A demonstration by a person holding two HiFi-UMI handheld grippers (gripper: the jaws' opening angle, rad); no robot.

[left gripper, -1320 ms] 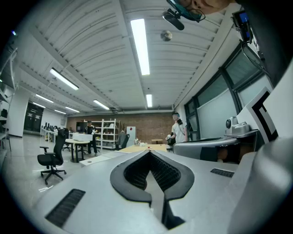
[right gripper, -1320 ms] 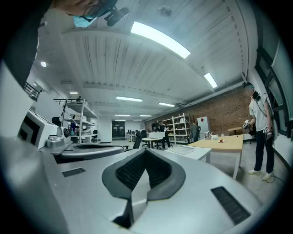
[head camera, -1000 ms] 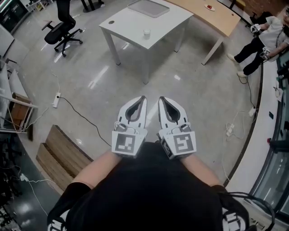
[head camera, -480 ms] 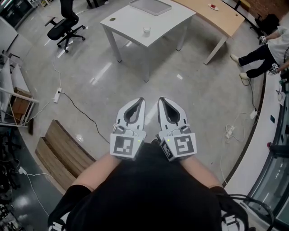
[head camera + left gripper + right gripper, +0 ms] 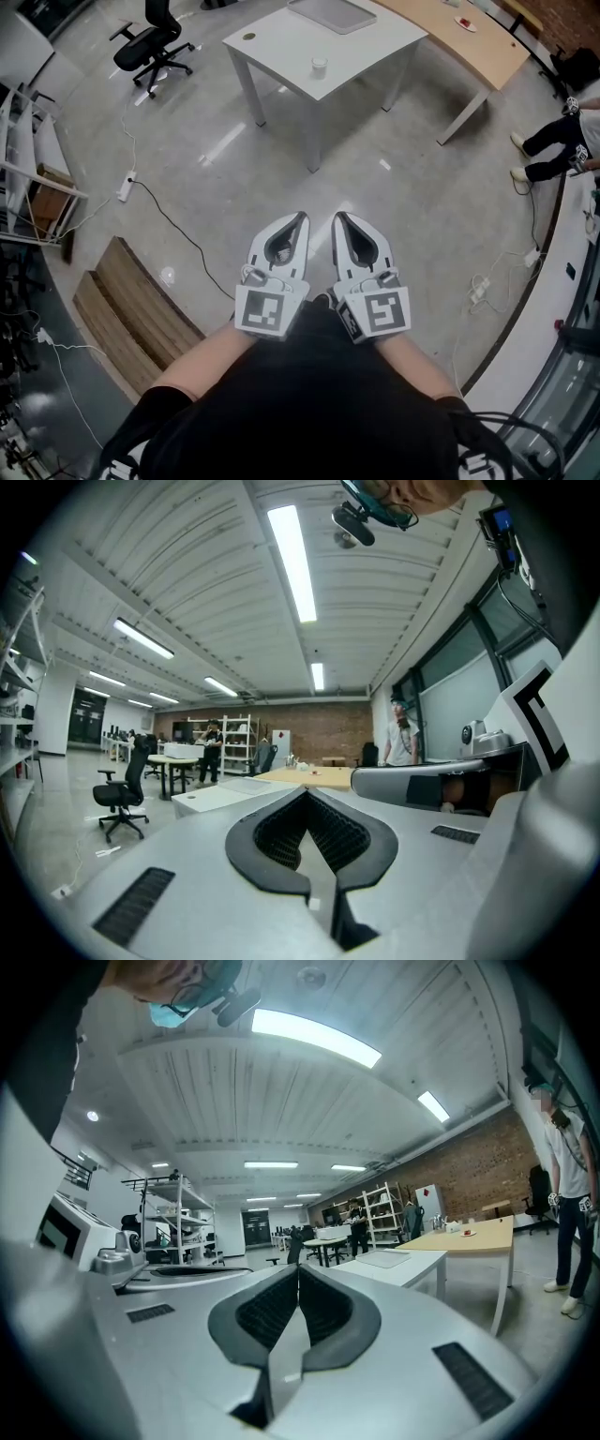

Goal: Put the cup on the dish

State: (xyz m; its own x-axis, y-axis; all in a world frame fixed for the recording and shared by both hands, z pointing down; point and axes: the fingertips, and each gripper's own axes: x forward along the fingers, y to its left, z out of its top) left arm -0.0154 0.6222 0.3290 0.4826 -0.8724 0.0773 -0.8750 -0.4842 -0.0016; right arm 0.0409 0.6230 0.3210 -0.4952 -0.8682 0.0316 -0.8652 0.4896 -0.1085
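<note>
The small pale round cup [image 5: 320,66] stands near the front edge of the white square tabletop [image 5: 281,42] at the top centre of the head view. It is well apart from both tools, which sit low in the middle of the frame over the polished grey floor [image 5: 394,216], close to the person's dark-clad body. The cup looks upright, its long axis vertical, though it is too small to show which end is open. The left tool [image 5: 300,217] and the right tool [image 5: 338,216] lie side by side, tips aimed up the frame toward that tabletop. Each has its jaws pressed together with nothing between them. A flat grey tray [image 5: 333,13] lies further back on the same tabletop. A small dish with something red on it [image 5: 466,23] rests on the long wooden tabletop [image 5: 497,52] in the upper right, apart from the cup.
</note>
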